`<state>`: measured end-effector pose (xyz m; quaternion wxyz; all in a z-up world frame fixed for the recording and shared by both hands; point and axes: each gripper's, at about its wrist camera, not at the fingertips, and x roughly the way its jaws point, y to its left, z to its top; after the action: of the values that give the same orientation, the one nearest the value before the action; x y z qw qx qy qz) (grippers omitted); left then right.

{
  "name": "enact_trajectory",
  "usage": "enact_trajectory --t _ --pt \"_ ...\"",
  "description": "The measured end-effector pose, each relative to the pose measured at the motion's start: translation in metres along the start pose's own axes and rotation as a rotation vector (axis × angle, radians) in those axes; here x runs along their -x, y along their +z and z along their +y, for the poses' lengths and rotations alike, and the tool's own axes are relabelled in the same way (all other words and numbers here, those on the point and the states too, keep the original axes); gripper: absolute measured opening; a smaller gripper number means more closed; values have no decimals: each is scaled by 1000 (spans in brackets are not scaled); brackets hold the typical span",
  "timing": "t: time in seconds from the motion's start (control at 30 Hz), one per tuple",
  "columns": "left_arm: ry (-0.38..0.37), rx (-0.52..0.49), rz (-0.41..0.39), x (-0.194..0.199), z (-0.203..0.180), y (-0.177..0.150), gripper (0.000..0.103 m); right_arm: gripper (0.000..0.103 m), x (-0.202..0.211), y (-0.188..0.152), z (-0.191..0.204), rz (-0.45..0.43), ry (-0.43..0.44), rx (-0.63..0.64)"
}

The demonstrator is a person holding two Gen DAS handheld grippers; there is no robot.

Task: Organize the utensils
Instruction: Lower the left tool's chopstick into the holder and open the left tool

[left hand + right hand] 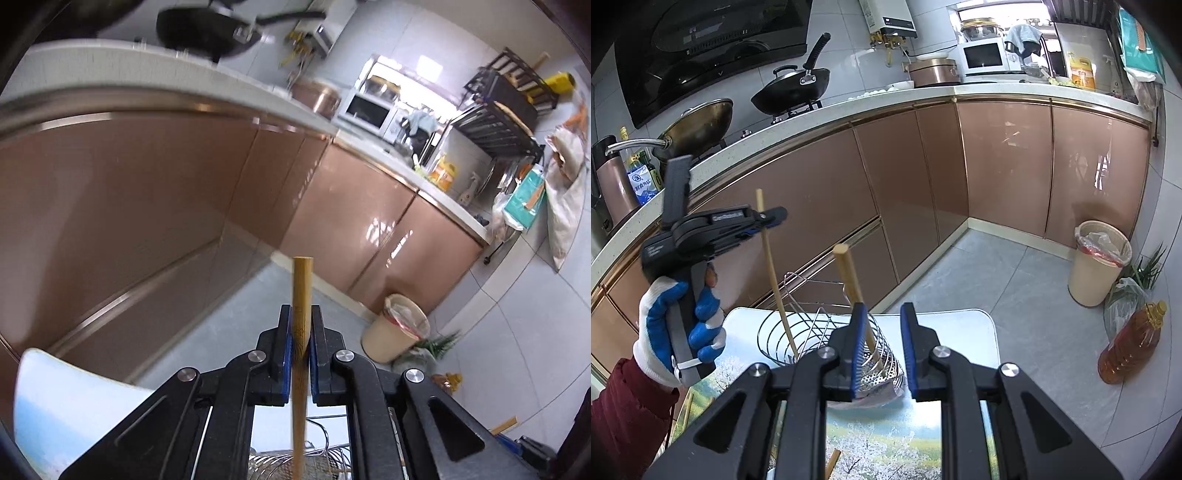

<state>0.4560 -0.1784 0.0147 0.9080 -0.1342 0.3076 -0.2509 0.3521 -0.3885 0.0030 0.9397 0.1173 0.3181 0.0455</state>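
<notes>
My left gripper (302,314) is shut on a thin wooden chopstick (303,280) that stands upright between its blue pads. In the right wrist view, a gloved hand (683,325) holds this left gripper (774,218), and the chopstick (772,258) reaches down into the wire rack (783,336). A perforated metal utensil holder (882,369) beside the rack has a thicker wooden handle (847,273) leaning out of it. My right gripper (884,314) hovers just over that holder. Its jaws are a little apart and grip nothing.
Rack and holder stand on a small table (979,332) with a landscape print. Another wooden stick (833,461) lies at its near edge. Pink cabinets and a counter with woks (790,88) are behind. On the floor to the right are a bin (1097,262) and an oil bottle (1130,343).
</notes>
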Motion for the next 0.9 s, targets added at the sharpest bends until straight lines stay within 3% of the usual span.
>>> enact_trajectory --t 0.2,0.37,0.47,0.53,0.73,0.9 --pt "101 -97 -117 11 -16 -11 7 18 1 -3 -2 3 -3 -4" --pt "171 -111 -100 5 -12 -34 7 18 4 -6 -4 7 -1 -16" --pt "187 -109 -79 8 -7 -44 19 18 10 -9 -3 9 -7 -14" --pt "206 -115 -90 17 -7 -46 38 18 15 -10 -4 5 -8 -19" --pt "222 -120 -113 58 -5 -46 48 18 40 -19 -2 -3 -15 -29" --pt "238 -116 -104 108 -2 -45 51 18 65 -32 8 5 -4 -28"
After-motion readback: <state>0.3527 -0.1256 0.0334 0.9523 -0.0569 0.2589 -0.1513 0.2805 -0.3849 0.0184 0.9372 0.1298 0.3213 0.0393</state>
